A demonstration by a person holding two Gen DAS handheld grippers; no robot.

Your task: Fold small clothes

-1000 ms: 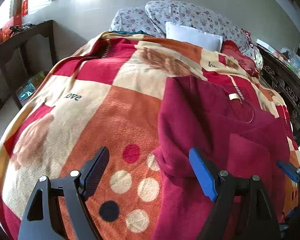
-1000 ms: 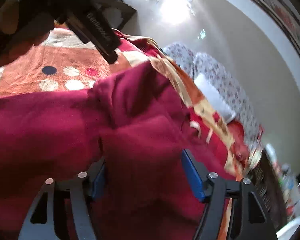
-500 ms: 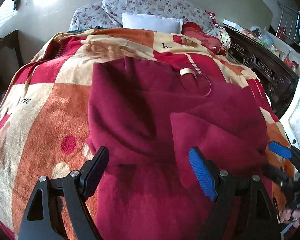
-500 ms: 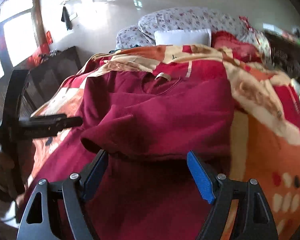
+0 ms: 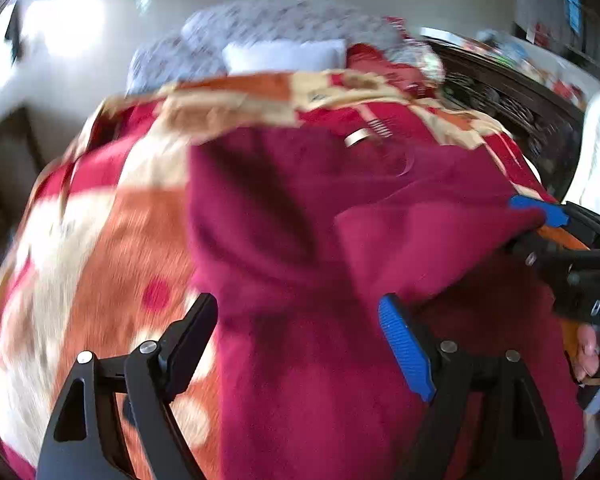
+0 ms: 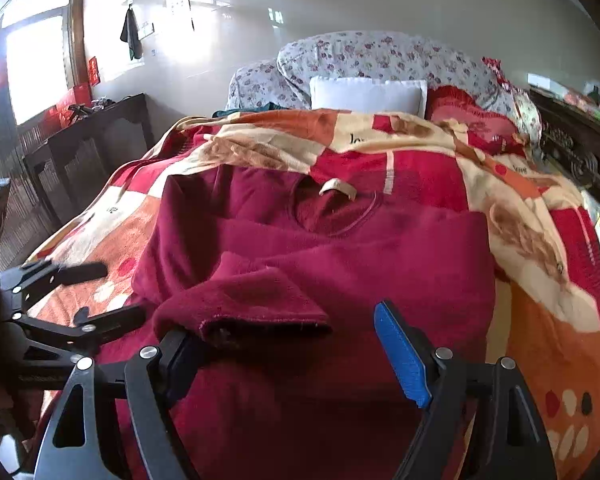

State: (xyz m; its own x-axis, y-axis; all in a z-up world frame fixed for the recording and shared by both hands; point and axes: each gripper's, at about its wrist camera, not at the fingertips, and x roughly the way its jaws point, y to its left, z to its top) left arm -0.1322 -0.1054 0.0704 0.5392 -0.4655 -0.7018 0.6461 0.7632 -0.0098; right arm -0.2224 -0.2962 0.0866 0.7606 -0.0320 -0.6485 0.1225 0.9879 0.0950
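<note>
A dark red fleece top [image 6: 340, 248] lies on the patterned blanket [image 6: 540, 320], neckline with a beige label [image 6: 337, 188] toward the pillows. One sleeve is folded across the body, its cuff [image 6: 244, 312] lying just in front of my right gripper [image 6: 296, 356], which is open over the garment's lower part. My left gripper [image 5: 300, 344] is open above the garment's lower left side [image 5: 284, 240]. In the blurred left wrist view the right gripper [image 5: 560, 240] stands at the edge of the folded sleeve. The left gripper also shows in the right wrist view [image 6: 88, 292].
A white pillow [image 6: 368, 94] and flowered bedding [image 6: 380, 56] lie at the head of the bed. A dark wooden table [image 6: 92, 132] stands to the left. A carved dark headboard or cabinet [image 6: 580, 152] runs along the right side.
The left wrist view has swung slightly and is blurred by motion. The right gripper has drawn back toward the hem, so the folded sleeve cuff now lies just ahead of its fingers.
</note>
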